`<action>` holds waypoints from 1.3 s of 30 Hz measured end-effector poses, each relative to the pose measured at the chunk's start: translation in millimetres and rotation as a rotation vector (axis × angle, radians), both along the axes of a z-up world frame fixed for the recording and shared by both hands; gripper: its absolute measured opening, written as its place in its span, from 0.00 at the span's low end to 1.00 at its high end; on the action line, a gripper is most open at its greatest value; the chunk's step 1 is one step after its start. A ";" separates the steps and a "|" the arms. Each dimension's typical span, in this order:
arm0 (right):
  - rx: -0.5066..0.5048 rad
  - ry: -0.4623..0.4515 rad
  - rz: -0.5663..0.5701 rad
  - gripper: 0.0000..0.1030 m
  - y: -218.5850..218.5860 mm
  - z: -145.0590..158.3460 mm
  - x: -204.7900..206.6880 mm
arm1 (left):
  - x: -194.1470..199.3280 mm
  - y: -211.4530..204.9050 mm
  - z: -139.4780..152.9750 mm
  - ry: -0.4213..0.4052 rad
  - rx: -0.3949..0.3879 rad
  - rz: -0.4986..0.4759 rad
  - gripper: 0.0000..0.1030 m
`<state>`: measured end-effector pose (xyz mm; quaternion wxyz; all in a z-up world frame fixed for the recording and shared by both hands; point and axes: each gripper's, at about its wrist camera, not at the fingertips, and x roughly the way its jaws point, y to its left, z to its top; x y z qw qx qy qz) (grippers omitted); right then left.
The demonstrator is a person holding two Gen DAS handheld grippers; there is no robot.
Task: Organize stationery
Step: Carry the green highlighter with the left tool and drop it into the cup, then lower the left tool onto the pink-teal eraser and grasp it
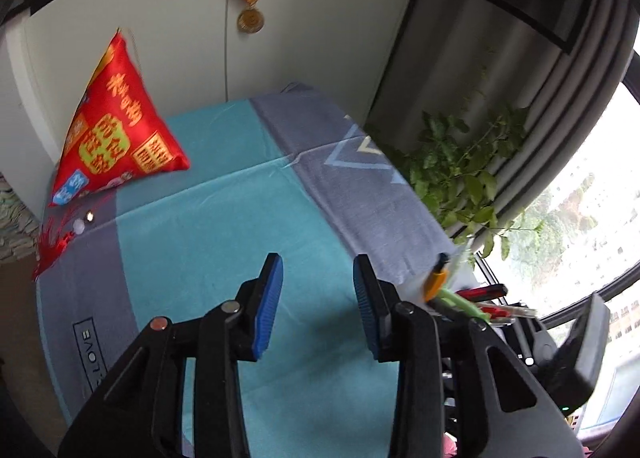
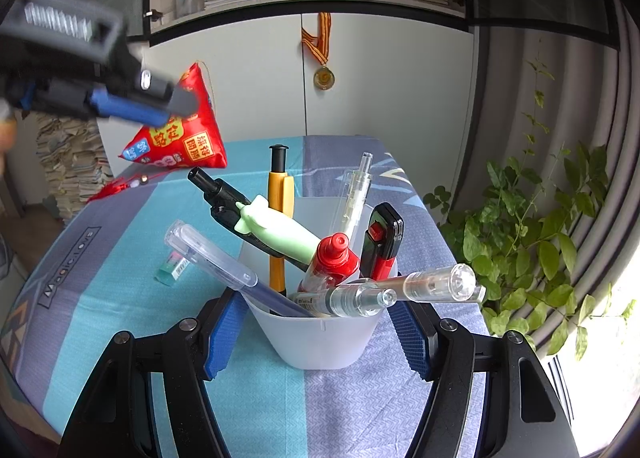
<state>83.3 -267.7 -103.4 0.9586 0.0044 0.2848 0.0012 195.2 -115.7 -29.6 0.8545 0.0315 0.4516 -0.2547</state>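
A translucent white cup (image 2: 320,342) stands on the blue cloth, filled with several pens and markers: an orange pen (image 2: 279,193), a green dolphin-capped pen (image 2: 280,230), a red marker (image 2: 334,258) and clear pens. My right gripper (image 2: 316,330) is shut on the cup, one blue pad on each side. A small green eraser (image 2: 172,266) lies on the cloth left of the cup. My left gripper (image 1: 318,306) is open and empty above the cloth; it also shows in the right wrist view (image 2: 132,105), raised at the upper left. The pens show at its right (image 1: 464,294).
A red pyramid-shaped pouch (image 2: 180,133) with a tassel sits at the table's far left corner. A leafy plant (image 2: 532,234) hangs by the right edge, next to the curtain and window. A white cabinet with a medal (image 2: 324,75) stands behind the table.
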 end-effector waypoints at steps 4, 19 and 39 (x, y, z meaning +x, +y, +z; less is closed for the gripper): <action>0.000 0.000 0.001 0.68 0.1 -0.2 -1.1 | 12.3 9.6 -39.5 0.077 0.067 0.046 0.33; -0.001 0.001 0.000 0.68 -0.4 -0.2 -0.6 | 40.4 13.4 -106.8 0.221 0.150 0.106 0.32; -0.002 0.001 -0.003 0.68 0.2 0.1 -0.8 | 21.6 9.1 -70.1 0.100 0.085 0.076 0.17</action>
